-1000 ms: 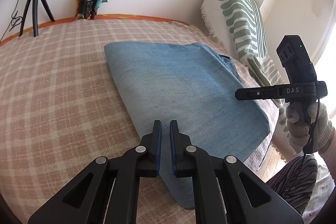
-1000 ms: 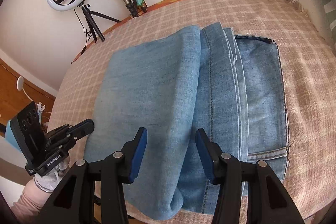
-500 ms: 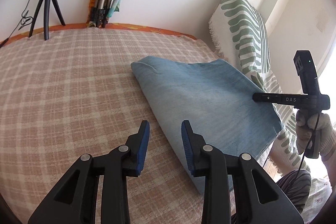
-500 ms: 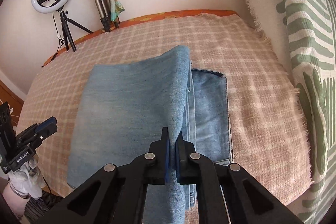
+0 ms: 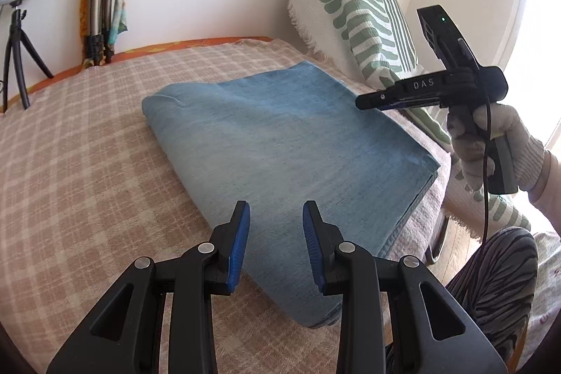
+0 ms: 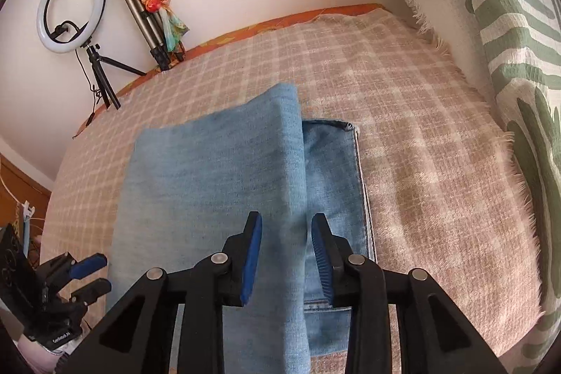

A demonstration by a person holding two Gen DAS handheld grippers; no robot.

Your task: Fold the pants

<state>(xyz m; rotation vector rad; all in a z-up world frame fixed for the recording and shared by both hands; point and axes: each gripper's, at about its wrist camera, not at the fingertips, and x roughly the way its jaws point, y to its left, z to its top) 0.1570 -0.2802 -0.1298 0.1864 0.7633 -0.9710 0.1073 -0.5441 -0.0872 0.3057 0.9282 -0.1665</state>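
Observation:
Light blue denim pants lie folded in a flat rectangle on the checked bedspread; they also show in the right wrist view, with a pocketed layer sticking out on the right. My left gripper is open and empty above the near edge of the pants. My right gripper is open and empty above the upper layer's right edge. The right gripper also shows at the right of the left wrist view, off the pants' far corner.
A green-striped cushion leans on the wall at the bed's right. A ring light on a tripod and a folded tripod with a scarf stand by the far wall. The bed edge runs along the near side.
The right gripper was shut on the top layer's edge half a second ago and is now open. The left gripper opened wider and drew back from the pants.

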